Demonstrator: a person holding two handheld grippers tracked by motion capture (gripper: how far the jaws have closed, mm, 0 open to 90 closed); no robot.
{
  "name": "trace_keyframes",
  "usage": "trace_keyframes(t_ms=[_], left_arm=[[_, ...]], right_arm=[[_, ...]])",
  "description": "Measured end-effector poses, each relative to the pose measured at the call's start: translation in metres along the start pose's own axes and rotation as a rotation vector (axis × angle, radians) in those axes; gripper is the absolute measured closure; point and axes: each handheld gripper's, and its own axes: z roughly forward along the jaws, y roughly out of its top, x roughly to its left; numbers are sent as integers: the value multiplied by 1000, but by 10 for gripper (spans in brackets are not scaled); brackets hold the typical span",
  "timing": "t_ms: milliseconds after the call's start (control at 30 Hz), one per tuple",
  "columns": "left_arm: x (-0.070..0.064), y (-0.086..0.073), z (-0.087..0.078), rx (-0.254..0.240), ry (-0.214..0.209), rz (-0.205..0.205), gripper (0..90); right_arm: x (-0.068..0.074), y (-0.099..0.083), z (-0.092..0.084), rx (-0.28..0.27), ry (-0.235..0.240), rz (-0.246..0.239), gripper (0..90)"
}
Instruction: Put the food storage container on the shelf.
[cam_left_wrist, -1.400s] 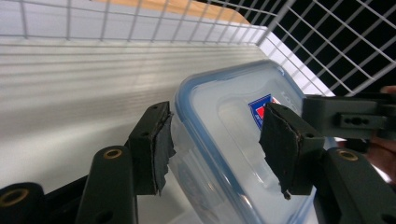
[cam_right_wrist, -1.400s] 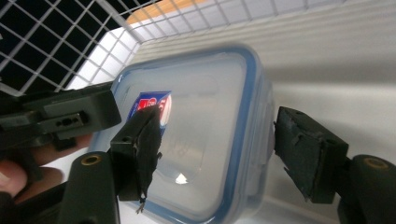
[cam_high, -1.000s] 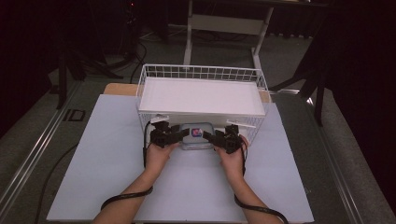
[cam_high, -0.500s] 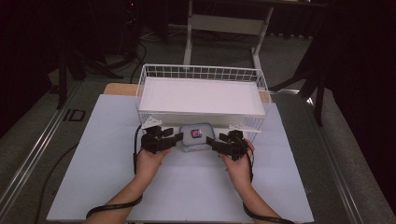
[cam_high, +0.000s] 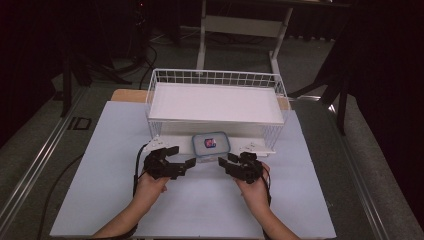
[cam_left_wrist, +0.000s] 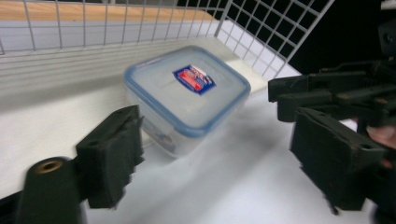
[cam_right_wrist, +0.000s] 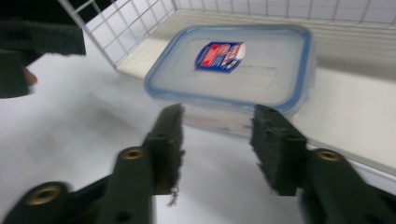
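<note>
**A:** Where are the hands?

**B:** In the high view both forearms come in from the bottom edge and angle slightly inward over a white table. The left hand grips the left gripper, which points to the right and a little forward. The right hand grips the right gripper, which points left, toward the other. The two tools face each other, near but apart.

**A:** And the thing they work with?

**B:** A clear plastic container with a blue-rimmed lid and a red and blue label sits on the table, just beyond the gap between the grippers, at the foot of a white wire basket. Neither gripper touches it.

**A:** How do the tools stand?

**B:** The left gripper's jaws have just been opening and stand wide, with nothing between them; in the left gripper view the container lies ahead of them. The right gripper's jaws have just been closing to a narrower gap, also with nothing between them; the container sits just past their tips.
</note>
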Motion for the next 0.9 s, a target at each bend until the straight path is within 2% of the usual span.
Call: trace_keyframes(t_ms=[100,233,333,367,400,433,500,567,667,767,900], left_arm=[[-3,-5,-5,-19,-15,45,14],[-4,-15,-11,-20,-10,66,13],[-1,-22,-13,2,-11,77,13],[1,-25,-14,3,-36,74,13],[1,-27,-14,-1,-35,74,13],[2,-29,-14,-8,-15,86,13],[4,-32,-14,-15,-29,85,13],[5,-34,-14,-32,-16,78,13],[3,-34,-13,-48,16,108,13],[1,-34,-13,-50,26,128,13],[1,-35,-13,-52,22,116,13]], right_arm=[[5,-4,3,17,-6,-31,658],[7,-7,7,29,3,-47,812],[7,-8,12,46,13,-54,868],[7,-8,13,50,9,-55,875],[7,-9,16,55,8,-62,881],[7,-9,17,58,7,-60,883],[7,-9,19,58,4,-60,892],[7,-9,22,57,2,-59,894],[8,-10,27,62,1,-62,895],[9,-9,33,63,-4,-61,896],[10,-7,40,62,-14,-63,897]])
